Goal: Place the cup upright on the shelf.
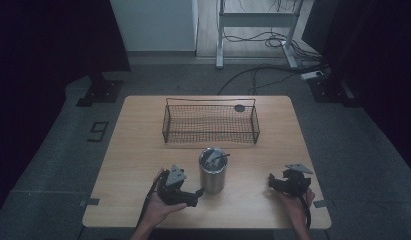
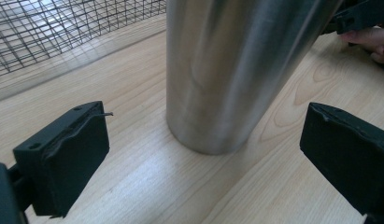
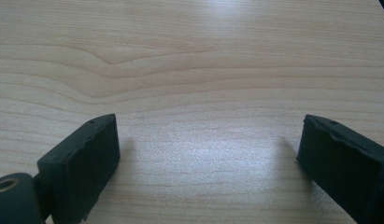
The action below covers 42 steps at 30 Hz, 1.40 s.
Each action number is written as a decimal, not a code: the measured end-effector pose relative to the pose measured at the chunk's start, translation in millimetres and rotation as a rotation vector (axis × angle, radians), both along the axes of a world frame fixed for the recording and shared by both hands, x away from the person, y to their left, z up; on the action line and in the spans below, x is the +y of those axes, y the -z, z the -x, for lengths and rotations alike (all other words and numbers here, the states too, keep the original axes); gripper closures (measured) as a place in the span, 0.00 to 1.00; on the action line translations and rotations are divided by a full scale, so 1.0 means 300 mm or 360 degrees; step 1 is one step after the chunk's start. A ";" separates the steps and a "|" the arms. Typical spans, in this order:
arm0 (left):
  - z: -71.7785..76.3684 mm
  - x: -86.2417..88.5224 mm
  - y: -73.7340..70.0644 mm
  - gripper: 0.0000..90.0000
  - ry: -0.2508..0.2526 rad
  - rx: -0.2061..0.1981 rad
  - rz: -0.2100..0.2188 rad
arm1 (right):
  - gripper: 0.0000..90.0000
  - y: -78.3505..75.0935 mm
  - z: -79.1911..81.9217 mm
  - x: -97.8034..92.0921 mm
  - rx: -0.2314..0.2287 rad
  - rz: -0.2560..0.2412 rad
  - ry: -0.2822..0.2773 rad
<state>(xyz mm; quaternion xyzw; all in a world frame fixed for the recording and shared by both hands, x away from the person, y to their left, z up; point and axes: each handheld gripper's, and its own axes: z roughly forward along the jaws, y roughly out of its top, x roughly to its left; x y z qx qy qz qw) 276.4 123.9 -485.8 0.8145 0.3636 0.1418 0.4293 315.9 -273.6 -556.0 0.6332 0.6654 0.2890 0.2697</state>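
Between the spread jaws of the left gripper [image 2: 203, 154], just ahead of them and touching neither, a stainless steel tumbler [image 2: 236, 70] stands upright on the wooden table [image 2: 133, 186], with a wire mesh basket [image 2: 63, 32] beyond it. Over bare wood, the right gripper [image 3: 208, 149] also has its jaws spread wide, holding nothing.

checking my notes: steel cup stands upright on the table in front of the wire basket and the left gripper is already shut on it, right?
Not quite. The left gripper is open: the left gripper view shows its jaws spread on either side of the steel cup, touching nothing. The cup does stand upright on the table in front of the wire basket.
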 end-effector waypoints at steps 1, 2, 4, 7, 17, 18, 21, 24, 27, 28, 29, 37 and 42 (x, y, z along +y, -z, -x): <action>-0.003 -0.005 -0.001 0.02 0.0001 0.0000 0.0000 | 0.06 0.000 0.000 0.000 0.0000 0.0000 0.0000; -0.009 -0.016 -0.003 0.02 0.0003 0.0000 -0.0005 | 0.06 0.000 0.000 0.000 0.0000 0.0000 0.0000; -0.012 -0.023 -0.003 0.02 0.0008 0.0000 -0.0006 | 0.06 0.000 0.000 0.000 0.0000 0.0000 0.0000; -0.021 -0.037 0.000 0.01 0.0009 0.0010 -0.0011 | 0.06 0.000 0.000 0.000 0.0000 0.0000 0.0000; -0.050 -0.079 -0.001 0.01 -0.0009 0.0027 -0.0009 | 0.06 0.000 0.000 0.000 0.0000 0.0000 0.0000; -0.053 -0.084 -0.001 0.01 -0.0011 0.0026 -0.0010 | 0.06 0.000 0.000 0.000 0.0000 0.0000 0.0000; -0.057 -0.094 0.000 0.01 -0.0009 0.0029 -0.0011 | 0.06 0.000 0.000 0.000 0.0000 0.0000 0.0000; -0.065 -0.107 0.003 0.00 -0.0003 0.0032 -0.0012 | 0.06 0.000 0.000 0.000 0.0000 0.0000 0.0000; -0.072 -0.125 0.000 0.00 0.0010 0.0027 -0.0009 | 0.06 0.000 0.000 0.000 0.0001 -0.0001 0.0000; -0.075 -0.133 -0.002 0.00 0.0012 0.0023 -0.0010 | 0.06 0.000 0.000 0.000 0.0000 -0.0001 0.0000; -0.076 -0.139 -0.004 0.00 0.0011 0.0017 -0.0013 | 0.06 0.000 0.000 0.000 0.0000 0.0000 0.0000; -0.101 -0.200 -0.011 0.01 0.0001 -0.0027 -0.0026 | 0.06 0.000 0.000 0.000 0.0000 0.0000 0.0000; -0.117 -0.235 -0.005 0.02 -0.0056 -0.0047 -0.0042 | 0.06 0.000 0.000 0.000 0.0000 0.0000 0.0000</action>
